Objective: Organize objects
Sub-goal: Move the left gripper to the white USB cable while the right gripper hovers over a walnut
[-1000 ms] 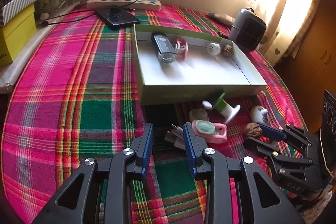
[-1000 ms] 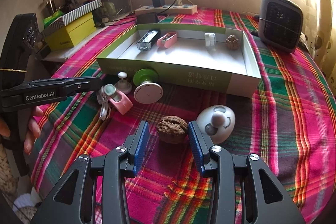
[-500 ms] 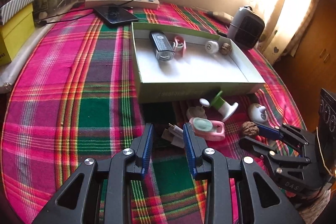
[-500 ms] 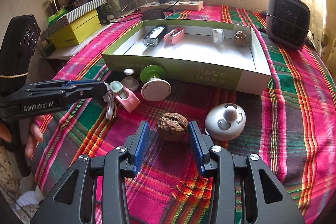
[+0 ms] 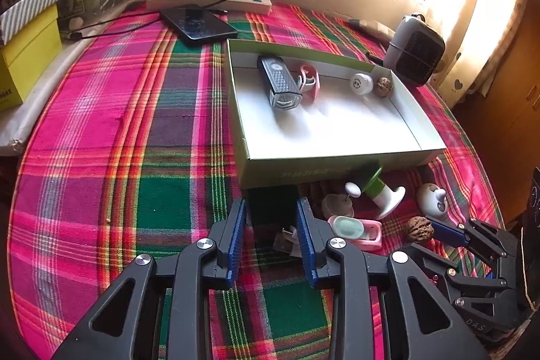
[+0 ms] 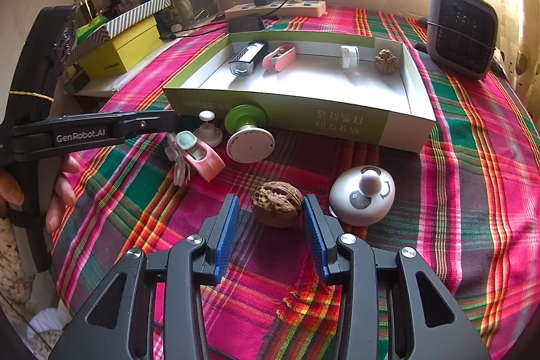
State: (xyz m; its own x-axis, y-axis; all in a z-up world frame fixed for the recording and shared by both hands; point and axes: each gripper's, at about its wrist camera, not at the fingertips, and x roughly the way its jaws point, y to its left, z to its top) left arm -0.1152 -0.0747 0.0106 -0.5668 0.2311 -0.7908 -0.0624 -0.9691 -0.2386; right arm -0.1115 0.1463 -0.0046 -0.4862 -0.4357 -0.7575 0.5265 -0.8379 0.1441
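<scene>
A walnut (image 6: 276, 203) lies on the plaid cloth between the open blue pads of my right gripper (image 6: 270, 208), not touched; it also shows in the left wrist view (image 5: 419, 229). My left gripper (image 5: 271, 215) is open and empty above the cloth, with a coiled white cable (image 5: 287, 238) just beyond its right pad. A pink case (image 6: 199, 154), a small white knob (image 6: 207, 130), a green-and-white spool (image 6: 248, 137) and a white dome (image 6: 362, 194) lie in front of the green-edged white box (image 6: 303, 118). The box holds a bike light (image 6: 246, 58), a pink case, a white cap and a walnut.
A grey heater (image 6: 460, 29) stands at the back right. A power strip (image 6: 275, 9) with a charger and a phone (image 5: 197, 24) lie behind the box. Yellow and striped boxes (image 6: 123, 53) stand at the left edge.
Both grippers have moved slightly forward. The walnut now sits deeper between the right gripper's pads. Both stay open.
</scene>
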